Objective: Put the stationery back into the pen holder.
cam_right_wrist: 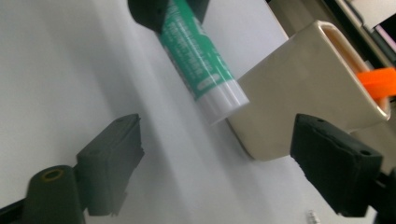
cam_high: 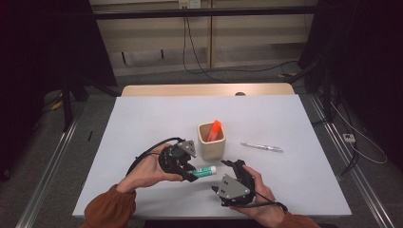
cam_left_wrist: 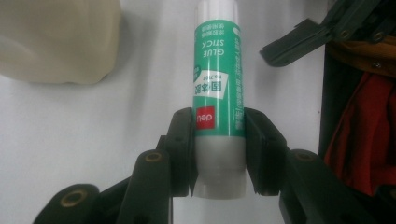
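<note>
1. The left gripper [cam_high: 190, 172] sits near the middle of the tabletop's [cam_high: 142, 123] near half, held in the person's left hand [cam_high: 145, 172].
2. Its fingers [cam_left_wrist: 182, 140] pinch a green and white glue stick [cam_left_wrist: 218, 93] from both sides, close to the stick's grey base end.
3. The glue stick juts from those fingers toward the right gripper [cam_high: 228, 164], its white capped end leading, and lies roughly level just above the tabletop.
4. In the right gripper view the glue stick [cam_right_wrist: 198, 56] slants down from the top edge, and its white cap hangs between the 2 spread fingers [cam_right_wrist: 112, 158] of the right gripper without touching either.
5. The right gripper is held in the right hand [cam_high: 256, 192] close to the tabletop's near edge, right of centre; nothing is clamped in it.
6. A beige pen holder [cam_high: 211, 141] stands near the tabletop's centre, just behind the glue stick, with an orange marker [cam_high: 215, 129] sticking out of its top.
7. A silver pen [cam_high: 261, 147] lies flat on the tabletop to the right of the pen holder, well apart from both grippers.
8. Orange-brown sleeves [cam_high: 109, 209] cover the person's forearms at the near edge.
</note>
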A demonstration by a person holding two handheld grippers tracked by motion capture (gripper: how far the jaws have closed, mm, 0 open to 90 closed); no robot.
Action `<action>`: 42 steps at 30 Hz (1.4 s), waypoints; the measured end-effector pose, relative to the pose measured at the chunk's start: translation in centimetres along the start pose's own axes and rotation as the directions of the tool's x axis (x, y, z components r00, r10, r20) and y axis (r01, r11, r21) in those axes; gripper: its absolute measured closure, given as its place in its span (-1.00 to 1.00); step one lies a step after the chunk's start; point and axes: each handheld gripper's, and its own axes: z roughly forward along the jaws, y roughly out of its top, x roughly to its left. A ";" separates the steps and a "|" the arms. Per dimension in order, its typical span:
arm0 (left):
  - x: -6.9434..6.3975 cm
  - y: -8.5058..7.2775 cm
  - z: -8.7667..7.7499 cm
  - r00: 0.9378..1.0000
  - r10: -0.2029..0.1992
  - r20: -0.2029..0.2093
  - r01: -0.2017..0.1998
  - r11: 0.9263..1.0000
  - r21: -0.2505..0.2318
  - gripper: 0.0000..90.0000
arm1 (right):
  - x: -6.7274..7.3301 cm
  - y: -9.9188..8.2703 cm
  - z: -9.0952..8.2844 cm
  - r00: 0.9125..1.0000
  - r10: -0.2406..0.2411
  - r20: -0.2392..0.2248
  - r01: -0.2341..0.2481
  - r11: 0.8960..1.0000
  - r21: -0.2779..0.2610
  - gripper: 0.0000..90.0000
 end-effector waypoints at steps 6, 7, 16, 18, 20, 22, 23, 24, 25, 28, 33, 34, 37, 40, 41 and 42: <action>0.1 0.8 0.6 1.000 0.019 0.010 -0.019 0.999 0.027 0.46 | 0.6 0.1 -0.1 0.995 -0.075 0.068 0.074 0.997 0.017 -0.44; 0.1 1.0 0.7 1.000 0.010 0.012 -0.010 1.000 0.020 0.46 | 0.5 0.1 -0.1 0.994 -0.080 0.078 0.079 0.997 0.016 -0.43; 0.1 2.3 1.2 1.000 0.014 0.020 -0.015 0.999 0.028 0.46 | 1.3 0.2 0.3 0.952 -0.269 0.143 0.262 0.963 0.069 -0.18; -0.1 2.5 1.4 1.000 0.005 0.022 -0.006 1.000 0.021 0.46 | 1.5 0.4 0.4 0.936 -0.314 0.158 0.307 0.949 0.070 -0.10; 0.0 2.6 1.5 1.000 0.010 0.024 -0.011 1.000 0.030 0.46 | 1.8 0.6 0.5 0.930 -0.331 0.162 0.324 0.943 0.071 -0.04; 0.0 2.7 1.6 1.000 0.006 0.028 -0.007 1.000 0.025 0.46 | 2.0 0.6 0.6 0.921 -0.357 0.156 0.350 0.934 0.076 0.00; 0.0 2.7 1.6 1.000 0.000 0.028 -0.001 1.000 0.017 0.46 | 2.2 0.6 0.7 0.921 -0.354 0.160 0.346 0.935 0.077 0.00; 0.0 2.7 1.5 1.000 0.000 0.028 0.000 1.000 0.018 0.46 | 2.3 0.6 0.8 0.918 -0.363 0.158 0.355 0.932 0.077 0.01; -0.1 2.7 1.6 1.000 -0.003 0.025 0.002 1.000 0.015 0.46 | 2.4 0.6 0.9 0.913 -0.376 0.160 0.367 0.927 0.083 0.03; -0.2 2.8 1.7 1.000 -0.012 0.025 0.012 1.000 0.009 0.46 | 2.7 0.6 1.1 0.898 -0.406 0.173 0.396 0.914 0.086 0.12; -0.2 2.9 1.9 0.999 -0.015 0.038 0.014 1.000 0.012 0.46 | 2.9 0.7 1.0 0.886 -0.428 0.177 0.419 0.904 0.084 0.33; -0.2 2.9 1.9 0.999 -0.015 0.042 0.015 1.000 0.011 0.46 | 2.9 0.7 0.9 0.883 -0.435 0.178 0.428 0.901 0.076 0.36; -0.3 2.9 1.9 0.999 -0.006 0.039 0.005 1.000 0.011 0.46 | 2.9 0.6 0.8 0.877 -0.445 0.182 0.439 0.895 0.071 0.47; -0.3 2.8 1.9 0.999 -0.013 0.049 0.013 1.000 0.007 0.45 | 2.9 0.6 0.8 0.872 -0.457 0.178 0.453 0.889 0.064 0.48; -0.3 2.8 1.9 0.999 -0.011 0.049 0.011 1.000 0.003 0.45 | 2.9 0.6 0.7 0.874 -0.454 0.175 0.450 0.891 0.065 0.48; -0.3 2.8 1.9 0.999 -0.007 0.047 0.007 1.000 0.002 0.45 | 2.8 0.6 0.7 0.873 -0.455 0.175 0.452 0.890 0.062 0.48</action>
